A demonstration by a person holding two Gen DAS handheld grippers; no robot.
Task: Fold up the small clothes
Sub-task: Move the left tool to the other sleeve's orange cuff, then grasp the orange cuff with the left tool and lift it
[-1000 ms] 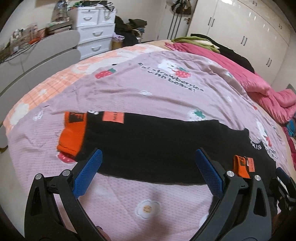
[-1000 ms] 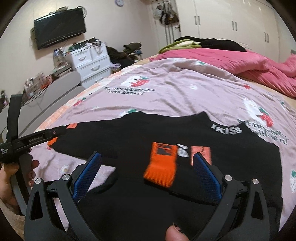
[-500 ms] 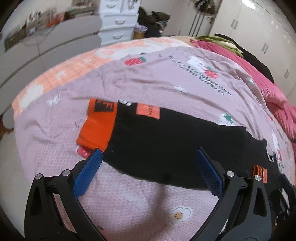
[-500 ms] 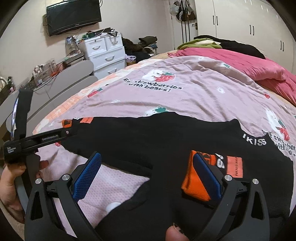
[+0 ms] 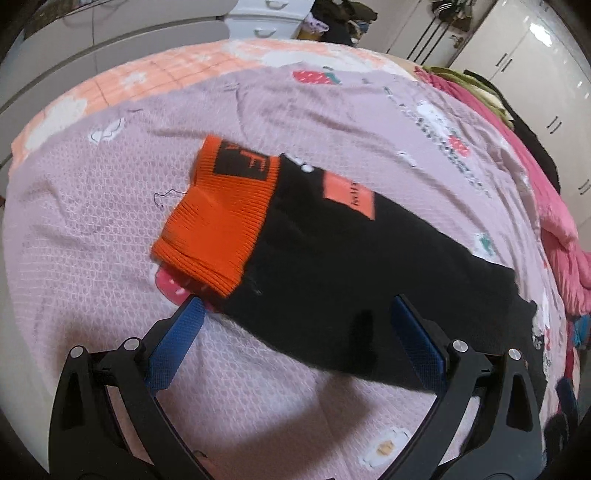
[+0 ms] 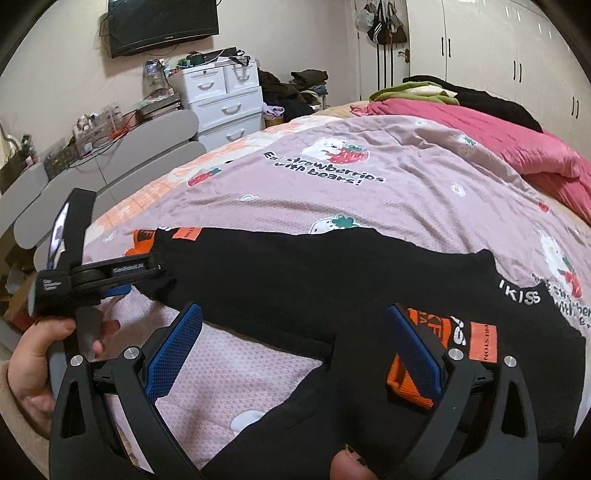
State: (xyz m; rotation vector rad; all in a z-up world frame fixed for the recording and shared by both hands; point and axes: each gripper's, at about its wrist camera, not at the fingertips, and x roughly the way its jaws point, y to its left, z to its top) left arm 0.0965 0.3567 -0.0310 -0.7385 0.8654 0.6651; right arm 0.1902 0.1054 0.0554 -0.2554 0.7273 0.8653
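Note:
A black sweater (image 6: 332,266) with orange cuffs lies spread on the lilac bedcover (image 6: 369,199). In the left wrist view its outstretched sleeve (image 5: 351,277) ends in an orange cuff (image 5: 221,214). My left gripper (image 5: 297,302) is open, low over that sleeve just behind the cuff. The right wrist view shows the left gripper (image 6: 147,277) side-on at the sleeve's end. My right gripper (image 6: 293,309) is open above the sweater's lower part. The other orange cuff (image 6: 432,326), folded onto the body, sits partly behind its right finger.
A pink duvet (image 6: 498,140) with green and black clothes lies at the bed's far right. White drawers (image 6: 225,103), a wall TV (image 6: 162,22) and a grey padded bed end (image 6: 110,162) stand to the left. A hand (image 6: 37,362) holds the left gripper.
The left gripper has moved left and closer, so the outstretched sleeve's orange cuff now looms large. The right gripper has shifted left, leaving the folded cuff at its right finger.

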